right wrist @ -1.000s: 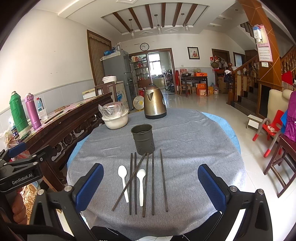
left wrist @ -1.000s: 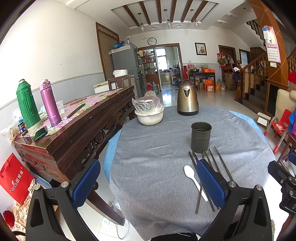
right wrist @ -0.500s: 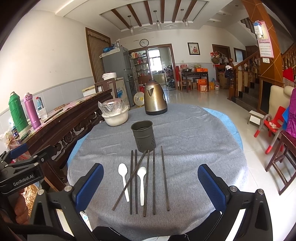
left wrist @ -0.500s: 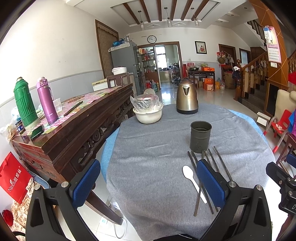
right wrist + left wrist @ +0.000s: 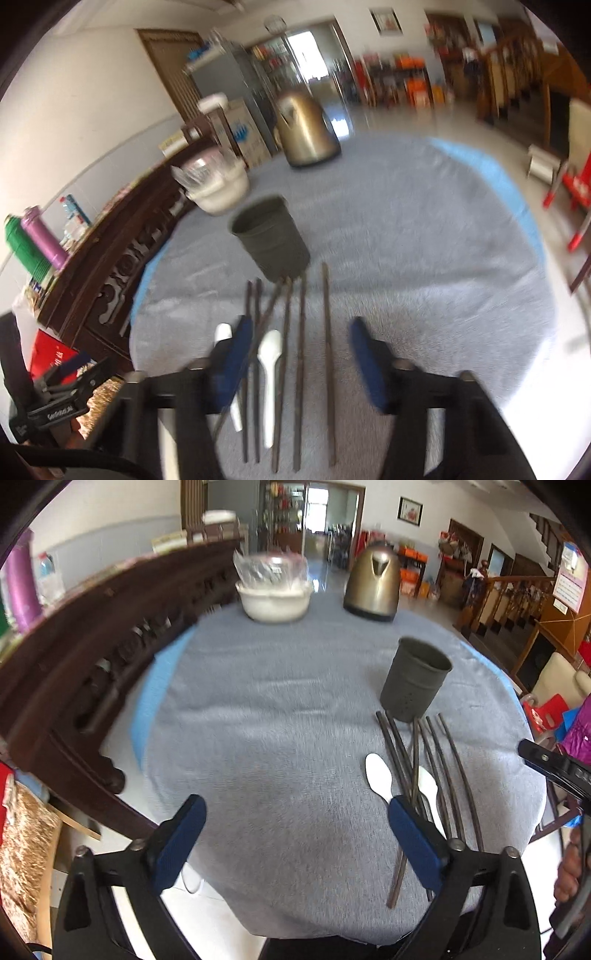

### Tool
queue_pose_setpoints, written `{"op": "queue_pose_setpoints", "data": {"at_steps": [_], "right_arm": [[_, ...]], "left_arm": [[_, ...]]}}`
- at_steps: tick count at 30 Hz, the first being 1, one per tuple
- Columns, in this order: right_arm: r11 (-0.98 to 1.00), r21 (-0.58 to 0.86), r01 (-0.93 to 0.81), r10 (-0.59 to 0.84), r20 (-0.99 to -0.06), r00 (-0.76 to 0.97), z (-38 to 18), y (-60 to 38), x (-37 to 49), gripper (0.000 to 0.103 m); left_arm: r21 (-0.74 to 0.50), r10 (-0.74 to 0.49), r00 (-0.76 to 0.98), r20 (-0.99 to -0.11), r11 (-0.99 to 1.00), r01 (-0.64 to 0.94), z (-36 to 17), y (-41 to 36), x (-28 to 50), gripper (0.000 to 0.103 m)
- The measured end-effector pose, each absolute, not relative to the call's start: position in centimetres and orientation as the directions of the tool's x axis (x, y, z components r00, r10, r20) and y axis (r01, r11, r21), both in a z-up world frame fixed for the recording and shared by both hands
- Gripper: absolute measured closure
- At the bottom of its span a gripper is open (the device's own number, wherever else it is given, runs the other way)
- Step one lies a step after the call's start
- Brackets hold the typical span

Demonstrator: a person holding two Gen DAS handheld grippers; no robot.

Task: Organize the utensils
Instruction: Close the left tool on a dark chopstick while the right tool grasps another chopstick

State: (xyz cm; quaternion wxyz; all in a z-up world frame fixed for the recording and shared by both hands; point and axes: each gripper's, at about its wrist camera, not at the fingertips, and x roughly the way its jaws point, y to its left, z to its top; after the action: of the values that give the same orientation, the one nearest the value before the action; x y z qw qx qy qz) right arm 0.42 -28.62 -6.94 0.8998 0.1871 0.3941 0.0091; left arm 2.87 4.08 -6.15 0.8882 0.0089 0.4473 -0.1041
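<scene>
A dark metal utensil cup stands upright on the grey tablecloth. In front of it lie several dark chopsticks and two white spoons. My left gripper is open and empty over the near left of the table, its right finger beside the utensils. My right gripper is open, low over the chopsticks and the spoon, which lie between its fingers. The view is blurred.
A white bowl with a plastic bag and a bronze kettle stand at the table's far side. A dark wooden sideboard with thermoses runs along the left. Chairs stand to the right.
Both grippers have tilted down and moved forward toward the table. The right gripper has narrowed and dropped over the chopsticks and spoon. Nothing has been picked up.
</scene>
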Motion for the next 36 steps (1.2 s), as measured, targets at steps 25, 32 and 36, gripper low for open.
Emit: {"op": "queue_pose_setpoints", "data": {"at_steps": [25, 32, 36], "right_arm": [[0.849, 0.512, 0.133, 0.408, -0.794, 0.451, -17.6, -30.6, 17.2, 0.088], [0.89, 0.442, 0.112, 0.345, -0.814, 0.468, -17.4, -30.5, 16.9, 0.097], [0.886, 0.448, 0.117, 0.337, -0.797, 0.502, -16.7, -31.5, 16.1, 0.097]], "left_arm": [[-0.203, -0.315, 0.281, -0.907, 0.909, 0.363, -13.3, -6.6, 18.4, 0.052], [-0.217, -0.338, 0.261, -0.904, 0.89, 0.402, -13.9, -7.8, 19.1, 0.075], [-0.217, -0.351, 0.258, -0.9, 0.876, 0.431, -14.1, -8.7, 19.4, 0.09]]}}
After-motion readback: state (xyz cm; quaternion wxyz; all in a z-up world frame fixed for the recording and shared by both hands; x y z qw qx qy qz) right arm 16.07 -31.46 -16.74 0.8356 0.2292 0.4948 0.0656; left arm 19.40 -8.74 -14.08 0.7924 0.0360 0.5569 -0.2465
